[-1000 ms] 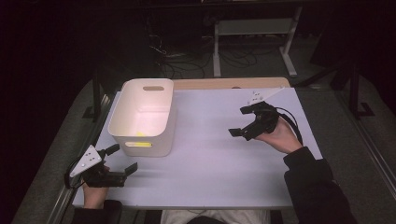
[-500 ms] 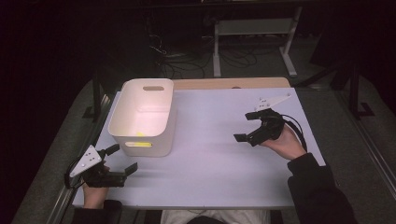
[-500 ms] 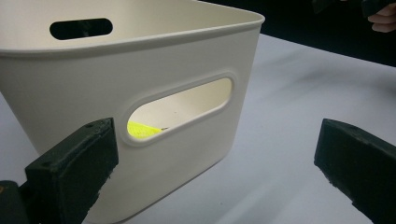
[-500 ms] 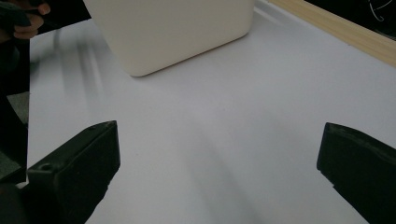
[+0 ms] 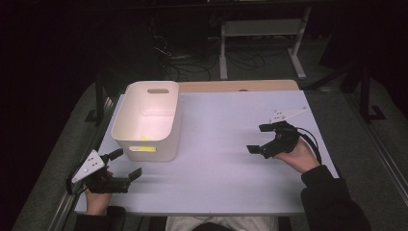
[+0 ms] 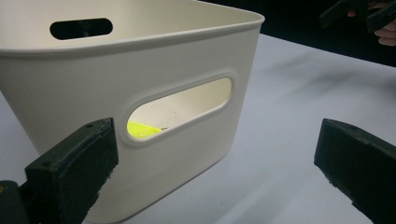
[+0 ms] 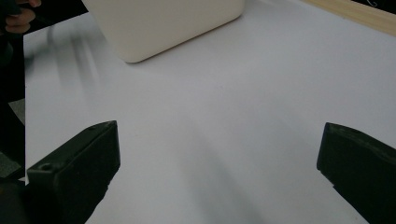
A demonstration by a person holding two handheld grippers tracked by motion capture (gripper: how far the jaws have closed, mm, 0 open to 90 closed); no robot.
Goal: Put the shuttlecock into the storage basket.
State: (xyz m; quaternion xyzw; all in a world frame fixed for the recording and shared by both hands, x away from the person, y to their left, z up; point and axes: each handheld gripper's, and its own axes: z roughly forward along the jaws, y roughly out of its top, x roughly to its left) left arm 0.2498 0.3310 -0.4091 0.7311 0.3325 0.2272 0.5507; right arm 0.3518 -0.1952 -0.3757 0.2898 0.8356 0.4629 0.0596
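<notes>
White bin [image 5: 146, 120], yellow item [image 6: 142, 129] inside. Our right gripper [image 5: 262, 139] has drawn back towards us, jaws released, empty. Left gripper [image 5: 126, 165] likewise released; deposit likely finished.

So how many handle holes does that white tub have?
2. One in the tub's near wall, facing the left gripper, with something yellow behind it; one in the far wall. Other walls may hide more.

Left gripper [image 5: 126, 165] sits low at the near left, jaws spread wide and empty; right gripper [image 5: 260, 138] hovers at mid-right, jaws parted, pointing toward the left.
</notes>
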